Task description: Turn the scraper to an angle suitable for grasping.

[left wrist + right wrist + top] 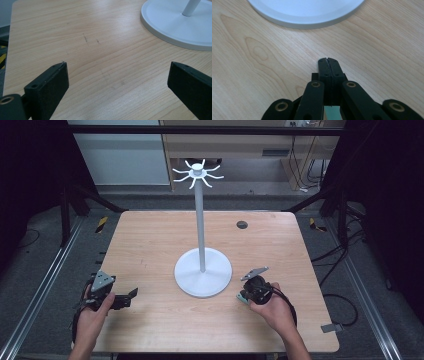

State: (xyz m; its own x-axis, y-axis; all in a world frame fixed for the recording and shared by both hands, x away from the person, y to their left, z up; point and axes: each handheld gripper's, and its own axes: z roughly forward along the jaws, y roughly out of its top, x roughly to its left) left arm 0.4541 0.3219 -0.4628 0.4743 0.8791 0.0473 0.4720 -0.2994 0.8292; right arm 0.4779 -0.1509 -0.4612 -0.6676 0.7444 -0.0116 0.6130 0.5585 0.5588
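Flanking one stand [202,270]: two hand-held grippers.

I see a white stand [202,270] with curved hooks on top, upright mid-desk [150,240]; a dark round grommet [242,224] sits behind it.

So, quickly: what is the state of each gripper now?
Left gripper: open, holding nothing.
Right gripper: closed, nothing between the jaws.

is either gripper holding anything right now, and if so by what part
Nothing is held. The left gripper has its jaws wide apart over bare table, and the right gripper has its jaws shut together with nothing between them.
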